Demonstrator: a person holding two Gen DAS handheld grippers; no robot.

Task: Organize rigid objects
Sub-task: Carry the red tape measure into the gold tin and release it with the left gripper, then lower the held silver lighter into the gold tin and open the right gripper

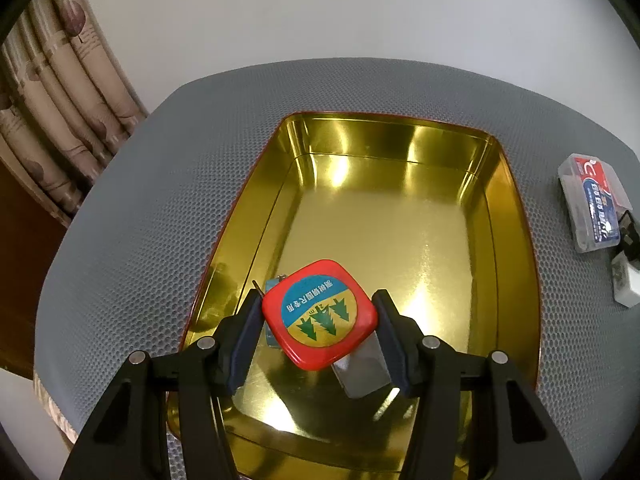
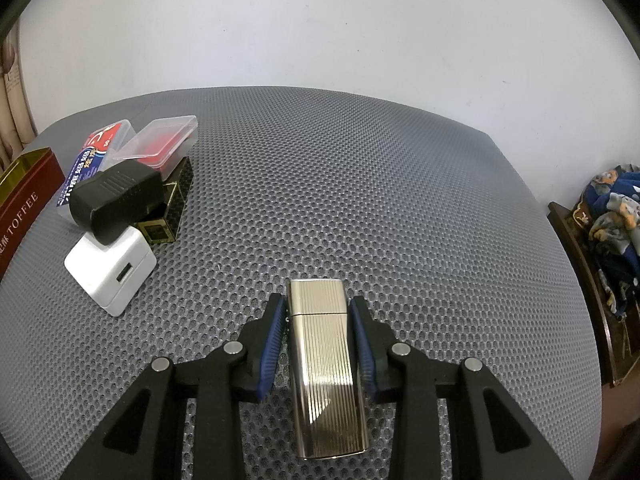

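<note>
In the left wrist view my left gripper (image 1: 318, 300) is shut on a red square tape measure (image 1: 320, 314) with a blue and yellow label, held just above the near end of the gold tin (image 1: 516, 208). In the right wrist view my right gripper (image 2: 319, 306) stands around a ribbed silver lighter (image 2: 324, 364) that lies on the grey mesh mat. The blue pads sit close on either side of it with a thin gap, so the jaws are open.
A pile lies left of the right gripper: a white USB charger (image 2: 110, 272), a black adapter (image 2: 116, 202), a black-and-gold box (image 2: 170, 208), clear plastic boxes (image 2: 160, 142). The tin's red TOFFEE side (image 2: 24, 204) is far left. A clear box (image 1: 592, 202) lies right of the tin.
</note>
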